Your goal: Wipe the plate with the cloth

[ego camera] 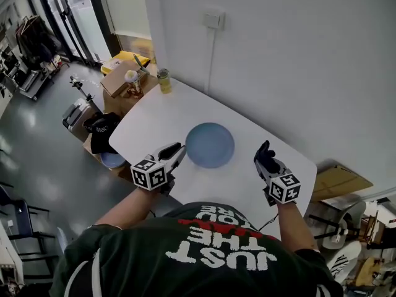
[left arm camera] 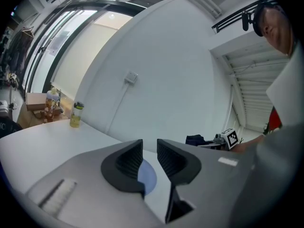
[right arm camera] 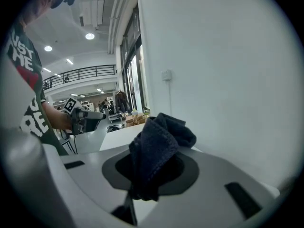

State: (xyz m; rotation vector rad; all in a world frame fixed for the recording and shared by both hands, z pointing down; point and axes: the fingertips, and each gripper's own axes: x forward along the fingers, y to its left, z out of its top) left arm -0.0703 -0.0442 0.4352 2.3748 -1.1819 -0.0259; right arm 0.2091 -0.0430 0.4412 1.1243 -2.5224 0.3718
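Dark shirt point(ego camera: 204, 258) fills the near edge, the person's shoulders bent over the white table point(ego camera: 154, 113). On it, between the two tools, lies the blue plate point(ego camera: 210, 145), flat and bare, with nothing pinning it. Left gripper point(ego camera: 173, 151) hangs just beside the plate's near-left rim, jaws spread, nothing between them. Right gripper point(ego camera: 267, 158) sits to the plate's right, apart from it. It pinches the dark cloth point(right arm camera: 159, 148), which bulges past the jaws in a loose wad.

Risks, as I judge them:
- **Sliding plate:** it looks free on that smooth top, so a wipe pushed from the right could shove it toward the left edge unless the left tool steadies the rim.
- **Lost cloth:** it seems caught by a fold, so a hard drag could tug it out of the pinch.
- **Scraping:** if the wad gives way, bare jaw tips could scrape the plate.
- **Bottle point(ego camera: 164, 80):** at the far corner, well apart, so no worry.

Count: one table, one plate, two grippers, one cloth, one bottle.
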